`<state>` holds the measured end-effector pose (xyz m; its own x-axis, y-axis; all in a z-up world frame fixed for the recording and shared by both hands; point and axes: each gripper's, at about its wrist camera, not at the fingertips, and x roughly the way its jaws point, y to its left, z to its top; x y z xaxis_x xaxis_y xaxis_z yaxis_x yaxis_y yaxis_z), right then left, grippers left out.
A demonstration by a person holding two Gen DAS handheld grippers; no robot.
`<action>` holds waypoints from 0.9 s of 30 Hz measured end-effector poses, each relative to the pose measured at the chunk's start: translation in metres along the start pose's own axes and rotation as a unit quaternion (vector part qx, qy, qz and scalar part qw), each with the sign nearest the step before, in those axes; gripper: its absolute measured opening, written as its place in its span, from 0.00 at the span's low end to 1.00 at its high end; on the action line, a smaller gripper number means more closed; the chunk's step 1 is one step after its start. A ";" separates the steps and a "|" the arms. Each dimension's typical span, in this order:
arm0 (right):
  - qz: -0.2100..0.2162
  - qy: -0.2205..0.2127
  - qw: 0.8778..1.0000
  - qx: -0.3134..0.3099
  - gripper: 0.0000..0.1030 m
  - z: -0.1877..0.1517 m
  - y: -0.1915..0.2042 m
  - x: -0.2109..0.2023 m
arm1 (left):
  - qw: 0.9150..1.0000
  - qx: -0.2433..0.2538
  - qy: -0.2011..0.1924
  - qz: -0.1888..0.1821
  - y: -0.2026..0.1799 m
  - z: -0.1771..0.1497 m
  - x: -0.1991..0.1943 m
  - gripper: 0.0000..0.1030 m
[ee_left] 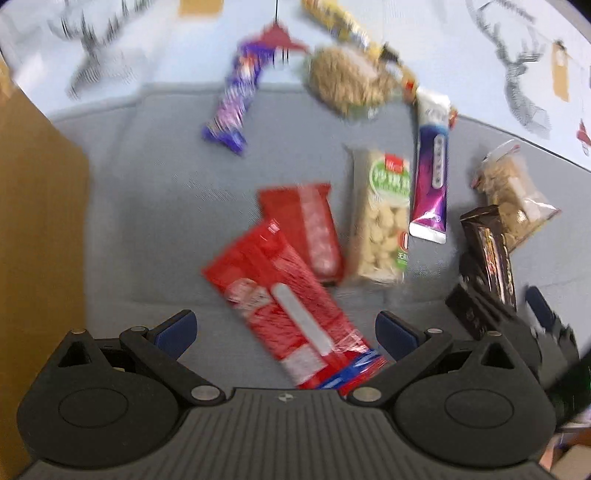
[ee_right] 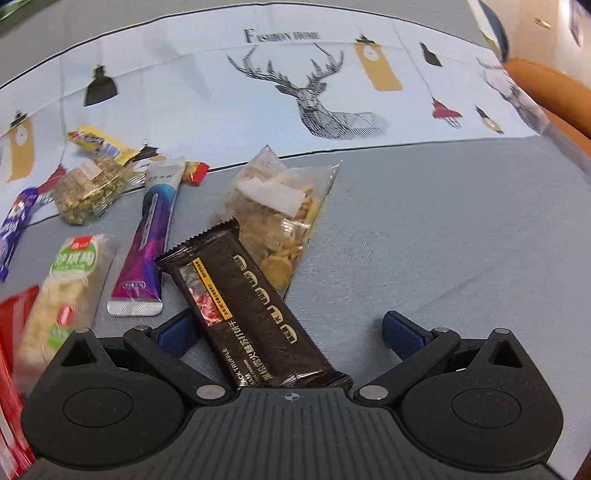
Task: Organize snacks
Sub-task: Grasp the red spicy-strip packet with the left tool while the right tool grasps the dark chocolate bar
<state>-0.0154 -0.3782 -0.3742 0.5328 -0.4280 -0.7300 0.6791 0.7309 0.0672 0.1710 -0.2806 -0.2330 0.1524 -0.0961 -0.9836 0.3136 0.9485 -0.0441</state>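
Two red packs lie on the grey mat (ee_left: 147, 221) in the left wrist view: the nearer red pack (ee_left: 284, 306) runs diagonally between the spread fingers of the left gripper (ee_left: 286, 332), whose jaws stand wide apart and grip nothing, and the second red pack (ee_left: 306, 229) lies just beyond, partly under it. Beside them to the right sit a green-label pack (ee_left: 384, 218), a purple tube (ee_left: 432, 177), a black bar (ee_left: 487, 251) and a clear cracker bag (ee_left: 513, 195). Farther off, blurred, are a purple wrapper (ee_left: 236, 103), a crumb bag (ee_left: 347, 81) and a yellow wrapper (ee_left: 340, 22) near the deer-print cloth (ee_left: 480, 74). In the right wrist view the right gripper (ee_right: 291, 332) is also wide open and empty; the black bar (ee_right: 251, 306) lies slanted between its fingers, its near end at the gripper body, its far end overlapping the cracker bag (ee_right: 280, 206). To the left lie the purple tube (ee_right: 147, 240) and green-label pack (ee_right: 70, 284), with the crumb bag (ee_right: 88, 188) and yellow wrapper (ee_right: 99, 142) beyond.
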 end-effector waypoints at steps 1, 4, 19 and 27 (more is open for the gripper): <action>0.006 -0.003 1.000 -0.008 0.99 -0.001 -0.001 0.000 | 1.000 -0.017 0.008 -0.009 0.002 0.003 0.007 1.00; 0.013 -0.005 1.000 -0.016 0.99 -0.001 -0.002 0.000 | 0.998 -0.060 0.015 -0.029 0.004 0.007 0.026 1.00; 0.014 -0.015 0.999 -0.038 0.99 -0.004 0.002 -0.004 | 0.999 0.007 0.039 0.027 0.000 0.004 0.051 0.99; 0.043 0.005 0.997 -0.067 0.39 -0.003 0.016 -0.026 | 1.000 0.010 -0.015 0.012 0.012 -0.003 0.007 0.47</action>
<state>-0.0198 -0.3541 -0.3565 0.5803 -0.3556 -0.7327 0.5572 0.8295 0.0387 0.1726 -0.2689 -0.2407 0.1885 -0.0822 -0.9786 0.3284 0.9444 -0.0161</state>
